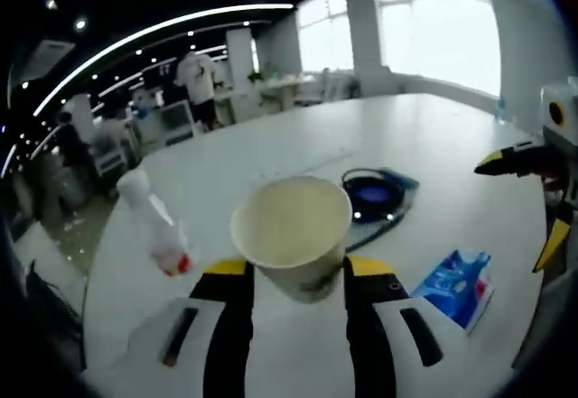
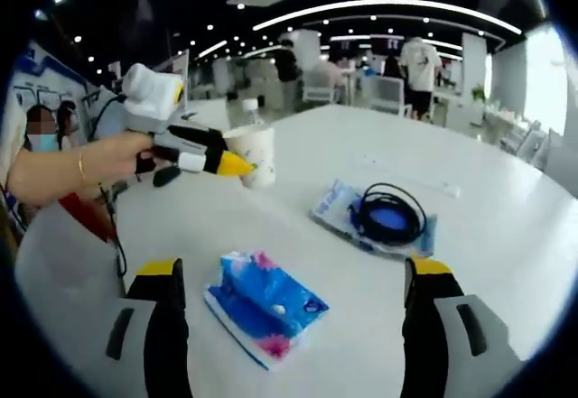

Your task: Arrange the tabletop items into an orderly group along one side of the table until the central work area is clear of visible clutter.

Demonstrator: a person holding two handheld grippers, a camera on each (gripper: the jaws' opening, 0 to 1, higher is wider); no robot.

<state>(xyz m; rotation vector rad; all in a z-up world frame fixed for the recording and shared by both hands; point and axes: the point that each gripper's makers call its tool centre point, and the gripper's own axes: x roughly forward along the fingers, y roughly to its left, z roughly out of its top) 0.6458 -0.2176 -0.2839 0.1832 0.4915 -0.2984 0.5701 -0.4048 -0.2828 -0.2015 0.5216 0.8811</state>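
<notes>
- Left tongs (image 1: 293, 276) are gripping a paper cup (image 1: 293, 236), one yellow-tipped jaw on each side of it; the cup is sitting upright with its open mouth facing the camera, pale and bare inside.
- Right gripper view is showing the same left tongs (image 2: 237, 165) coming in from the left, held in a person's hand (image 2: 113, 156), clamped on the paper cup (image 2: 254, 153) above the white surface (image 2: 506, 226). Whether the cup's base is touching the surface, I cannot tell.
- Right tongs (image 2: 293, 326) are standing wide open, nothing between the jaws; they are hovering over a blue tissue pack (image 2: 265, 306), which is lying flat on the surface.
- In the left gripper view, the right tongs (image 1: 524, 177) are entering at the right edge, yellow tips showing.
- Coiled black cable (image 2: 390, 213) is resting on a flat blue packet (image 2: 341, 207), beyond the tissue pack and to the right of the cup. In the left gripper view the cable (image 1: 372, 192) is lying just behind the cup, the tissue pack (image 1: 456, 285) to the right.
- Small clear plastic bottle (image 1: 155, 222) with a white cap is lying tilted to the left of the cup.
- Background: people are standing among desks and chairs; bright windows are lining the far wall.
</notes>
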